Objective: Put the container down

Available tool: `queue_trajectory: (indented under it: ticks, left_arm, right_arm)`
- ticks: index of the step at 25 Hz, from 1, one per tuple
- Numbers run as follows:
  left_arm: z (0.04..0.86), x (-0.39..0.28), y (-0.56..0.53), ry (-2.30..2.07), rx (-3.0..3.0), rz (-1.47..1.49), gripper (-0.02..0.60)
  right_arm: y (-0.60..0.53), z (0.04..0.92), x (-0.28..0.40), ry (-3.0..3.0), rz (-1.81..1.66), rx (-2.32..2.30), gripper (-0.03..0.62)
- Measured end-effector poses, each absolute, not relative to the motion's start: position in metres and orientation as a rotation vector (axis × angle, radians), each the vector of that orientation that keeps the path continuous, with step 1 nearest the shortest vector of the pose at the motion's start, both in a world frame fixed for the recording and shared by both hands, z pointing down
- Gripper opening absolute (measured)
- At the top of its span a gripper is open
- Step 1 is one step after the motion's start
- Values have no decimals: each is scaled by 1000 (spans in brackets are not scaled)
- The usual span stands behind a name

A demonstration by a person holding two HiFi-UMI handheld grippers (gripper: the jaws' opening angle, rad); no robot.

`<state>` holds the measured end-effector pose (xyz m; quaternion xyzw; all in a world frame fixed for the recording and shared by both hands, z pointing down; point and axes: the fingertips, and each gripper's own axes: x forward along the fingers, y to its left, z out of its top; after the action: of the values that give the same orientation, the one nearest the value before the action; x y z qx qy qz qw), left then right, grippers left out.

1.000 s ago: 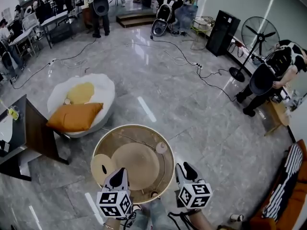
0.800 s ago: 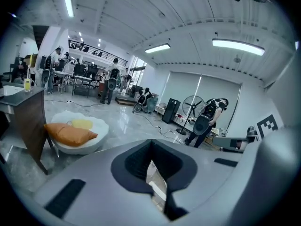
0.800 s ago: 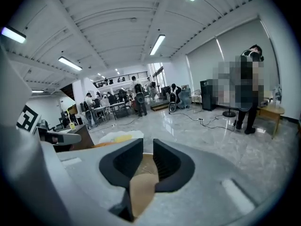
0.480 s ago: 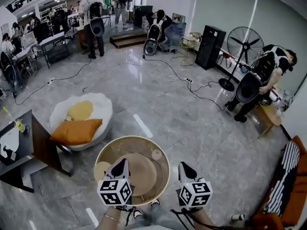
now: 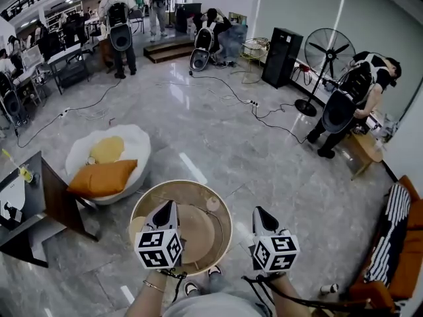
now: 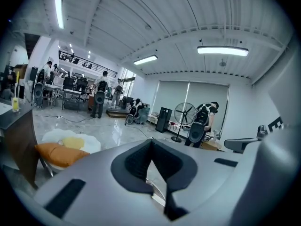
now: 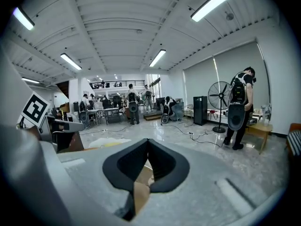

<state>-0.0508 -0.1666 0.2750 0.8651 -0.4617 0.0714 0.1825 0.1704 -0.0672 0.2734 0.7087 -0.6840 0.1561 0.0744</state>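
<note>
Both jaw pairs are closed on nothing; left gripper [image 5: 165, 210] and right gripper [image 5: 260, 214] are held side by side, aimed at twelve o'clock, tipped slightly down. The round container [image 5: 192, 183] rests on the floor [image 5: 264, 157] under the left gripper.

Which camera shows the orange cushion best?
The head view: the orange cushion lies whole on the white seat. The left gripper view catches it low at left, partly cut off; the right gripper view barely shows it.

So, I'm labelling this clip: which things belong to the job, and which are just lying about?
Job: round container, left hand-held gripper, right hand-held gripper.
Lying about: orange cushion, standing fan, black box.
</note>
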Motion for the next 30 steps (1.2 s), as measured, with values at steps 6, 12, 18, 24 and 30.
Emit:
queue_trajectory:
  ticks: [6,12,18,24,30]
  left_arm:
    - [276,-52,-168,-1304,2449,213,-4]
    - [277,-50,-170,-1303,2451,223,-5]
    - [279,-49,-172,-1301,2447,229,-5]
    - [281,-45,-171,-1298,2440,230,-5]
    - [285,-45,-171,-1294,2433,230,-5]
  right_arm:
    - [-72,276,165,-2055,478,2109,6]
    - [-78,278,164,-2027,463,2062,5]
    - [-80,279,166,-2012,476,2069,5]
    - [-77,280,169,-2005,473,2061,5]
    - [-79,281,164,-1993,445,2045,5]
